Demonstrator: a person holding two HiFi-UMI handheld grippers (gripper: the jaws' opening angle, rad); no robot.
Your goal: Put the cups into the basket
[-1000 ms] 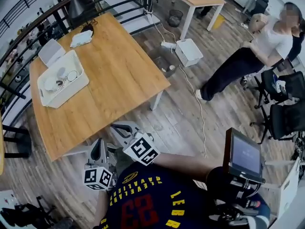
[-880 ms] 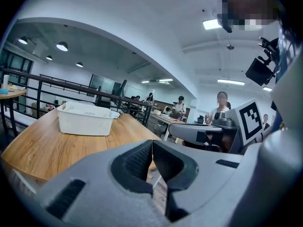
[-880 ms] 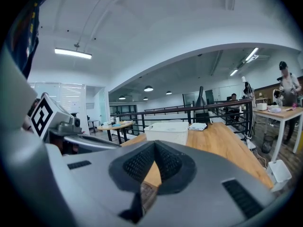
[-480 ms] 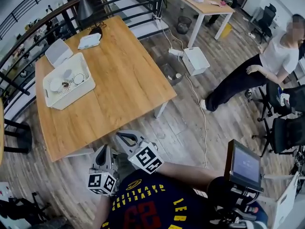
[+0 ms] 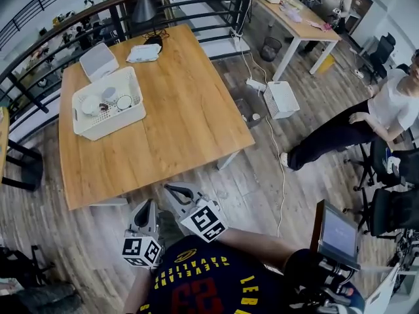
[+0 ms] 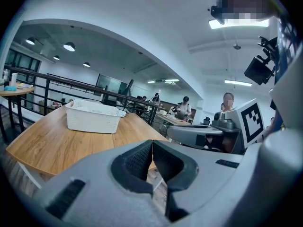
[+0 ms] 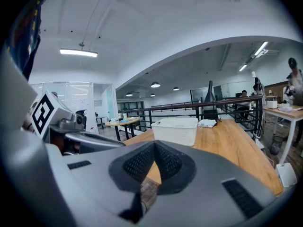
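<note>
Compared with one second before, the tabletop (image 5: 177,123) and the white basket (image 5: 112,124) are sitting further right in the head view. The standing person (image 5: 366,126) is showing lower and nearer the right edge. The left tongs (image 5: 149,203) and the right tongs (image 5: 169,189) are staying off the tabletop's near edge, both clenched on nothing. The cups (image 5: 124,102) are lying inside the basket, which is standing on the far left part of the tabletop, well apart from both tongs.
</note>
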